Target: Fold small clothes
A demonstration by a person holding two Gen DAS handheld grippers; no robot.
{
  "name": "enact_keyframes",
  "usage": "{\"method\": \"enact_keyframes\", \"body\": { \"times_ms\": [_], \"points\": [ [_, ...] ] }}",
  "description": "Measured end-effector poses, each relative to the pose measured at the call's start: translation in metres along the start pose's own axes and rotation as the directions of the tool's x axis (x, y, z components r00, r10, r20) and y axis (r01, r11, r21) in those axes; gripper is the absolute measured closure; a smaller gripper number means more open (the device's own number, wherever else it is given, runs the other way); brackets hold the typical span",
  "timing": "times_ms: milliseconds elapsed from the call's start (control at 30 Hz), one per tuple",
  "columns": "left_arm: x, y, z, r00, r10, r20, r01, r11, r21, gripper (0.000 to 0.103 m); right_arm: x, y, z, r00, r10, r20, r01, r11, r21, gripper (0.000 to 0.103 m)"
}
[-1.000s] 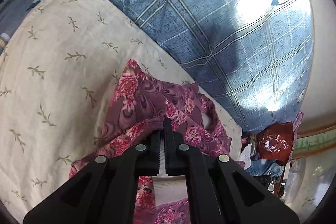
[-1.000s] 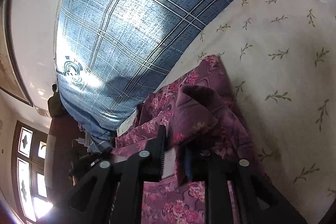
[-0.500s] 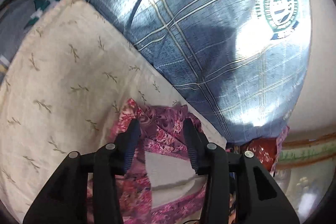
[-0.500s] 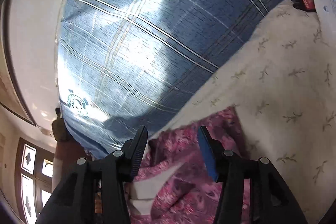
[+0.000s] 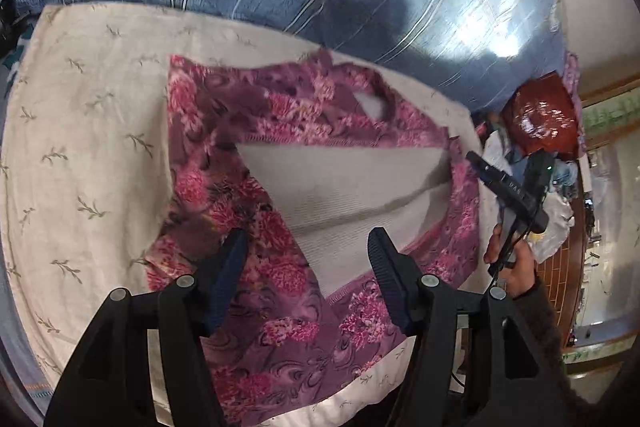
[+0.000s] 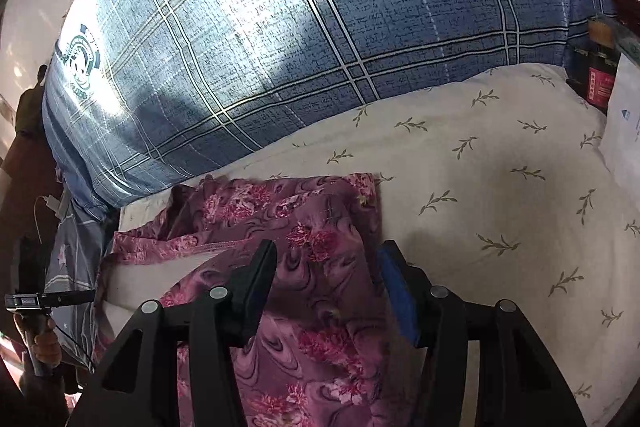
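1. Both claws stand released, their jaws having just been opening: left gripper [image 5: 306, 255] and right gripper [image 6: 328, 267] hover over the floral garment [image 5: 256, 155], gripping nothing.
2. Garment lies partly folded on the cream sheet [image 5: 92, 131].
3. Beyond lies the blue plaid blanket [image 6: 304, 27].

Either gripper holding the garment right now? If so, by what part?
Nothing is held. Left gripper and right gripper have just been opening; both stand open over the floral garment, which lies loose on the cream sheet.
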State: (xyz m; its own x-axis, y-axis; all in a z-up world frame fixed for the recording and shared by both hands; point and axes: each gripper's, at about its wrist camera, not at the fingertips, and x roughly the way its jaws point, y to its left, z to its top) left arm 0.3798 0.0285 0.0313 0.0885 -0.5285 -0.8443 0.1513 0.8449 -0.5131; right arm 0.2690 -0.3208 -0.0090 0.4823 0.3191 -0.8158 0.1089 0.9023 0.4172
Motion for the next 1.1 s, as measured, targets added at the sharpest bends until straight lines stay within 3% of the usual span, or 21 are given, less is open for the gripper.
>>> {"method": "enact_keyframes", "body": {
  "times_ms": [67,100,133,167,200,367,533,633,667,733,767,800,933,1000,1033,1067,1100],
  "points": [
    [0.013,0.002,0.005,0.999,0.039,-0.023,-0.039,0.999,-0.023,0.042,0.012,-0.001,0.001,1.000,0.007,-0.016,-0.007,1.000,0.002,0.048],
    [0.017,0.003,0.006,0.997,0.065,-0.031,-0.066,0.997,-0.029,0.051,0.014,0.000,0.000,1.000,0.008,-0.019,-0.008,1.000,-0.012,0.058],
    [0.019,0.005,0.007,0.995,0.098,-0.030,-0.100,0.994,-0.040,0.063,0.016,0.004,0.000,1.000,-0.004,-0.016,0.003,0.999,-0.047,0.067],
    [0.020,0.007,0.008,0.993,0.116,-0.026,-0.117,0.992,-0.049,0.093,0.015,0.009,-0.001,1.000,-0.021,-0.004,0.020,0.996,-0.088,0.090],
    [0.018,0.011,0.009,0.992,0.126,-0.021,-0.127,0.989,-0.072,0.103,0.012,0.012,-0.001,0.999,-0.033,0.009,0.034,0.994,-0.108,0.096],
    [-0.009,0.019,0.012,0.982,0.169,0.088,-0.160,0.982,-0.102,0.103,-0.029,0.014,0.005,0.989,0.042,0.142,-0.027,0.994,-0.102,0.098],
    [-0.034,0.041,0.035,0.959,0.204,0.195,-0.162,0.965,-0.208,0.103,-0.038,0.002,0.020,0.979,0.068,0.193,-0.064,0.998,-0.025,0.101],
    [-0.032,0.044,0.040,0.982,0.110,0.155,-0.084,0.983,-0.166,0.103,-0.015,-0.012,0.023,0.989,0.044,0.140,-0.052,0.997,0.059,0.100],
    [-0.029,0.039,0.037,0.985,0.106,0.139,-0.086,0.987,-0.138,0.096,-0.008,-0.014,0.022,0.991,0.044,0.123,-0.053,0.996,0.066,0.100],
    [-0.022,0.027,0.032,0.986,0.130,0.107,-0.123,0.990,-0.066,0.073,0.003,-0.015,0.016,0.993,0.046,0.105,-0.054,0.996,0.074,0.100],
    [-0.020,0.022,0.030,0.981,0.162,0.106,-0.158,0.986,-0.047,0.052,0.006,-0.016,0.013,0.992,0.064,0.104,-0.074,0.993,0.088,0.100],
    [-0.018,0.018,0.029,0.978,0.178,0.110,-0.175,0.984,-0.035,0.043,0.008,-0.018,0.012,0.992,0.078,0.103,-0.089,0.991,0.100,0.099],
    [0.000,0.008,0.032,0.980,0.190,0.061,-0.190,0.982,-0.007,0.041,0.012,-0.017,0.008,0.993,0.083,0.089,-0.092,0.990,0.104,0.097],
    [0.012,0.006,0.033,0.961,0.276,0.024,-0.277,0.961,0.005,0.041,0.011,-0.014,0.006,0.993,0.082,0.086,-0.089,0.992,0.091,0.096],
    [0.017,0.006,0.032,0.948,0.317,0.018,-0.318,0.948,0.008,0.046,0.009,-0.013,0.005,0.993,0.078,0.089,-0.086,0.993,0.083,0.097],
    [0.019,0.008,0.031,0.940,0.341,0.010,-0.341,0.940,0.004,0.080,0.008,-0.012,0.006,0.993,0.074,0.091,-0.080,0.994,0.069,0.100],
    [0.020,0.011,0.031,0.940,0.340,0.001,-0.340,0.940,-0.013,0.096,0.005,-0.011,0.005,0.993,0.071,0.099,-0.076,0.996,0.047,0.100]
  ]
}}
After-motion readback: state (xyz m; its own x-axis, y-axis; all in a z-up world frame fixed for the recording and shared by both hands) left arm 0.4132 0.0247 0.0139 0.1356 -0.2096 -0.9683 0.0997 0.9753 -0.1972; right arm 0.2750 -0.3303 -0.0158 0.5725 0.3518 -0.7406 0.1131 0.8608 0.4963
